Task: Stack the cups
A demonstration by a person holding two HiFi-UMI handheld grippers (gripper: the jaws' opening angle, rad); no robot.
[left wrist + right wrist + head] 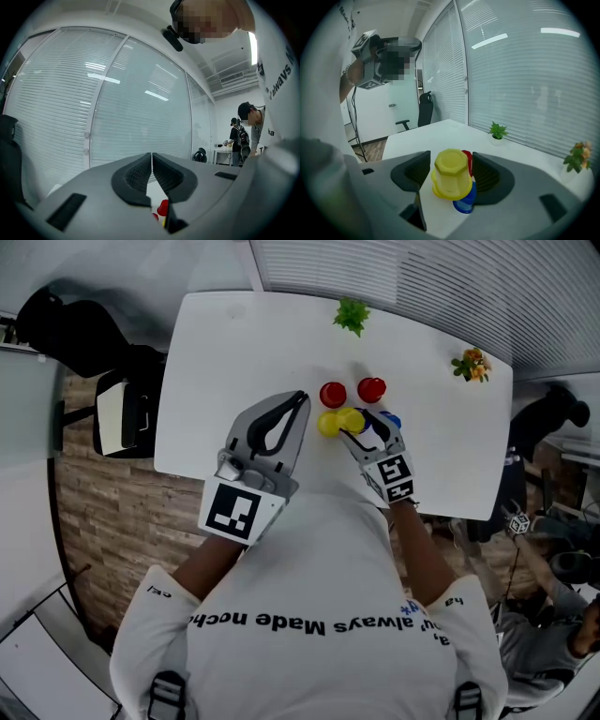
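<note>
On the white table [225,362] stand two red cups [333,395] [371,389]. In front of them are yellow cups [339,421] and a blue cup [390,419]. My right gripper [364,429] is open around the yellow ones. In the right gripper view an upside-down yellow cup [451,177] tilts between the pads of the right gripper [451,161], apparently over a second yellow one, with gaps on both sides. The blue cup [465,202] lies by its base and a red cup [468,158] shows behind. My left gripper [286,418] [151,174] is shut and empty, hovering left of the cups.
A small green plant [352,315] [498,130] and a flowering plant [472,364] [576,158] stand at the table's far edge. A black chair [84,334] sits off the left side. People [243,136] stand at a desk far off.
</note>
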